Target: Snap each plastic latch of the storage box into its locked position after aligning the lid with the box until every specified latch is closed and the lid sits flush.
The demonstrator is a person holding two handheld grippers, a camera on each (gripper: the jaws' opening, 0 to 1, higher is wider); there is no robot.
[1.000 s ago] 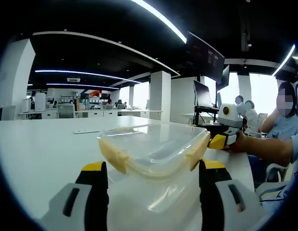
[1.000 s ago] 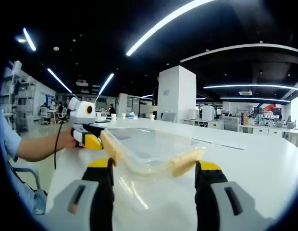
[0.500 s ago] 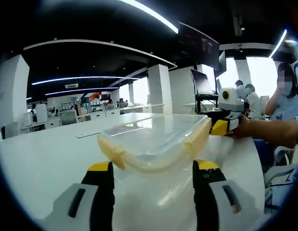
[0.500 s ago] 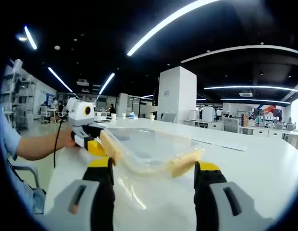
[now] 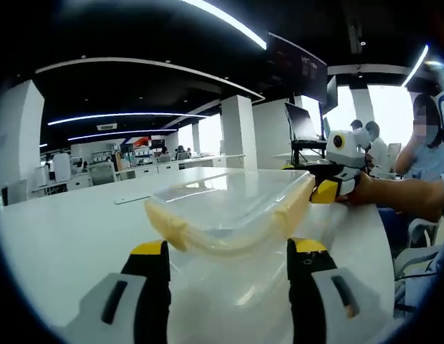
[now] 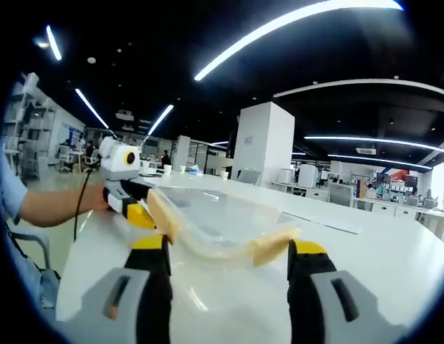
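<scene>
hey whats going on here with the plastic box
A person holds a tool in each hand at opposite ends of a clear storage box on a white table. The left tool and right tool both stand open, jaws either side of the box's yellowish latches. The lid is on; whether it sits flush is unclear.

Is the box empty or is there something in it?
Empty, it seems: through the clear lid and box only the white table shows.

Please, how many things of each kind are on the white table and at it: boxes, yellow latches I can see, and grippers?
Box: 1
Yellow latches in the left gripper view: 2
Grippers, left and right: 2
Total: 5
</scene>
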